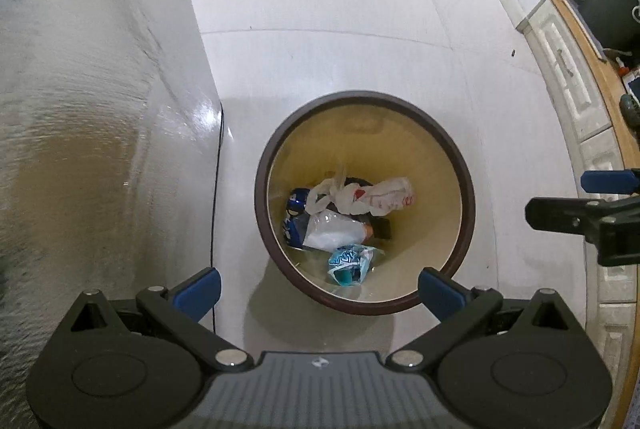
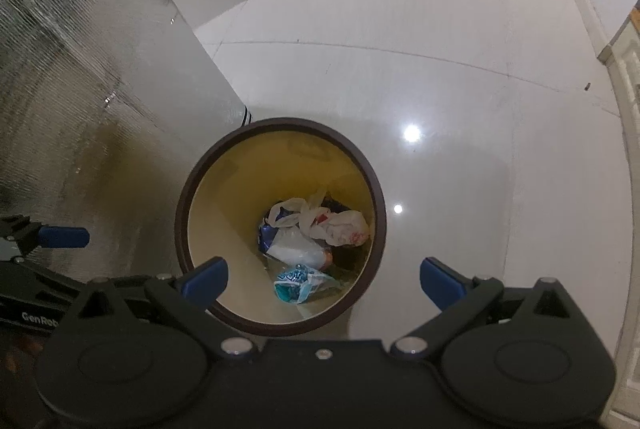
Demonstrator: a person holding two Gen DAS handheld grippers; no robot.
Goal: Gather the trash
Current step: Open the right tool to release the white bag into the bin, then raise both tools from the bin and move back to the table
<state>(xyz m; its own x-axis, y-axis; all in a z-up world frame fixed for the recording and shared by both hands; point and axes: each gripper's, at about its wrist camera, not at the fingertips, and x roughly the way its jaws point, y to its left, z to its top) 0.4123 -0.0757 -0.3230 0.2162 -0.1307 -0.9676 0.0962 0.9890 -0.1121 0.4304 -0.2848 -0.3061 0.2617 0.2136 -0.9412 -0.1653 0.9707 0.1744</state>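
A round bin (image 1: pixel 264 165) (image 2: pixel 182 189) with a dark brown rim and yellow inside stands on the pale floor, seen from above in both wrist views. At its bottom lie a white plastic bag (image 1: pixel 372 197) (image 2: pixel 340 225), a clear bag (image 1: pixel 332 231) (image 2: pixel 296 247), a blue can (image 1: pixel 296 199) and a light-blue wrapper (image 1: pixel 350 263) (image 2: pixel 298 283). My left gripper (image 1: pixel 320 293) hangs open above the bin's near rim, nothing between its blue pads. My right gripper (image 2: pixel 324 283) is open too, wide, over the bin and holding nothing. Each gripper shows at the edge of the other's view.
A shiny grey textured wall panel (image 1: pixel 80 109) (image 2: pixel 80 69) rises close on the left of the bin, with a thin black cable (image 1: pixel 218 189) along its foot. White cabinet fronts (image 1: pixel 576 89) under a wooden counter edge (image 1: pixel 592 61) curve down the right. Glossy tiled floor (image 2: pixel 440 69) lies beyond the bin.
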